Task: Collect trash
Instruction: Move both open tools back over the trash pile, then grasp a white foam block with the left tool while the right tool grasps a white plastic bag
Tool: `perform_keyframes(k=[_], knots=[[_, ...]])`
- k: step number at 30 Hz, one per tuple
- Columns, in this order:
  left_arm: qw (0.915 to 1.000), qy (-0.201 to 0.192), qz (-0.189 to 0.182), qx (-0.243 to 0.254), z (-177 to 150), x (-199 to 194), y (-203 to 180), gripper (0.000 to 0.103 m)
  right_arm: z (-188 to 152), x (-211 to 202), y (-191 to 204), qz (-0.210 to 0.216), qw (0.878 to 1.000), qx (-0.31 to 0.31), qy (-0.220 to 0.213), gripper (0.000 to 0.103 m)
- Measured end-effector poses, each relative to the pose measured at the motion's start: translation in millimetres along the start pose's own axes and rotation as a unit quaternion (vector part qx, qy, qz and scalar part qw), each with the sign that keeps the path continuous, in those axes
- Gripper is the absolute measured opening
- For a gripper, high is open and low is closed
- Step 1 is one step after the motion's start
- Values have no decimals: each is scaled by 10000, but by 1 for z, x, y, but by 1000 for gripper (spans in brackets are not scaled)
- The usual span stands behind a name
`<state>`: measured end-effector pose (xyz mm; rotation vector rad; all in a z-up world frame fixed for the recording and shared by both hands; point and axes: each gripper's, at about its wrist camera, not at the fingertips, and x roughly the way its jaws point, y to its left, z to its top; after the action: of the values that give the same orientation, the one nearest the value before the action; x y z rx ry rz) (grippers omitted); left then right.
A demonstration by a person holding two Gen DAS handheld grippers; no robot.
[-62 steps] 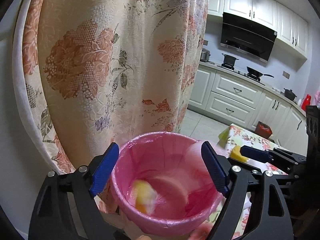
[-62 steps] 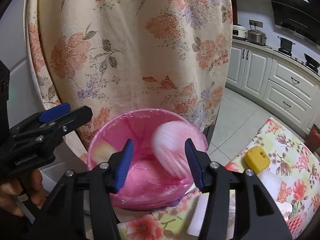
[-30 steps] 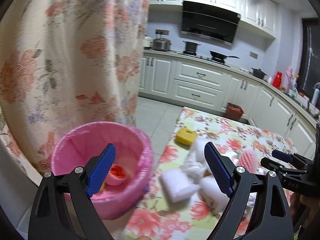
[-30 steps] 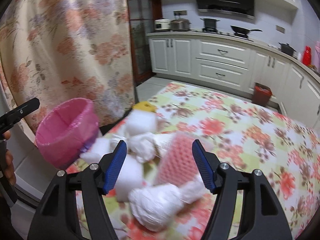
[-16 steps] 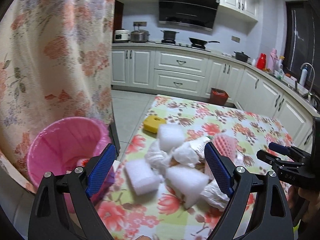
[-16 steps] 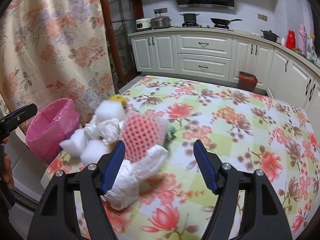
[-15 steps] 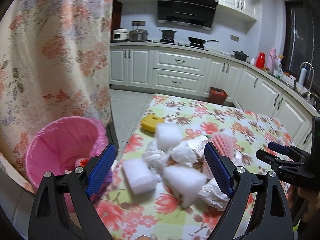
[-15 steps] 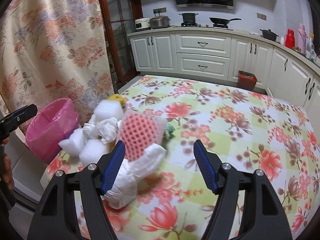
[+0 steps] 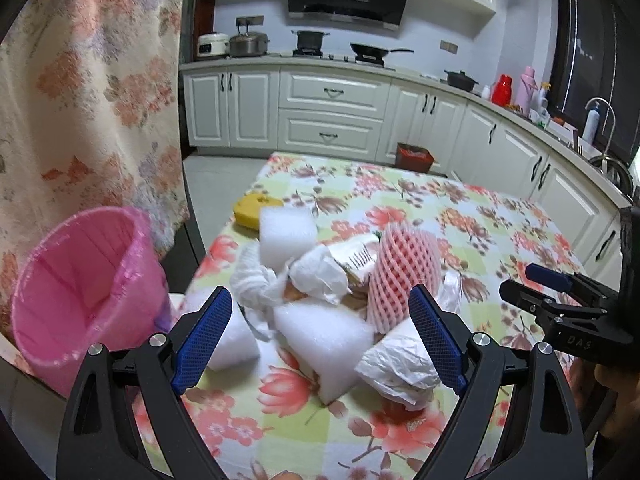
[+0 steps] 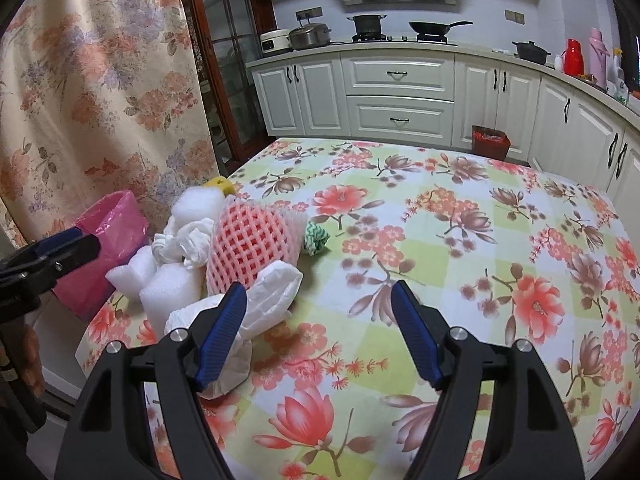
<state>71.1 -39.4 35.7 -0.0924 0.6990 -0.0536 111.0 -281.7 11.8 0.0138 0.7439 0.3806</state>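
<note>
Both tongs are gaping empty, left tongs (image 9: 320, 336) over the trash (image 9: 320, 300), right tongs (image 10: 316, 332) just widening

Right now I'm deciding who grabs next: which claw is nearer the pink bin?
Left. The left claw hangs over the foam pile with the pink bin right beside it. The right claw is on the pile's far side from the bin.

A floral-patterned cream curtain (image 9: 88, 92) is seen left; white kitchen cabinets (image 10: 396, 92) and a black frying pan (image 10: 434, 26) behind
</note>
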Motion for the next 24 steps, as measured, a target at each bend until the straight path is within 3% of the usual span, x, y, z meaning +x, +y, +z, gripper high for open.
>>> perform_keyframes(k=[13,24], knots=[[9982,554,-156,-171,-23,45,4,84,-10,8,15,217,9996,-82,139,76],[9926,884,-586,-598,-32,71,14,79,-14,11,27,297,9992,-170,224,78]])
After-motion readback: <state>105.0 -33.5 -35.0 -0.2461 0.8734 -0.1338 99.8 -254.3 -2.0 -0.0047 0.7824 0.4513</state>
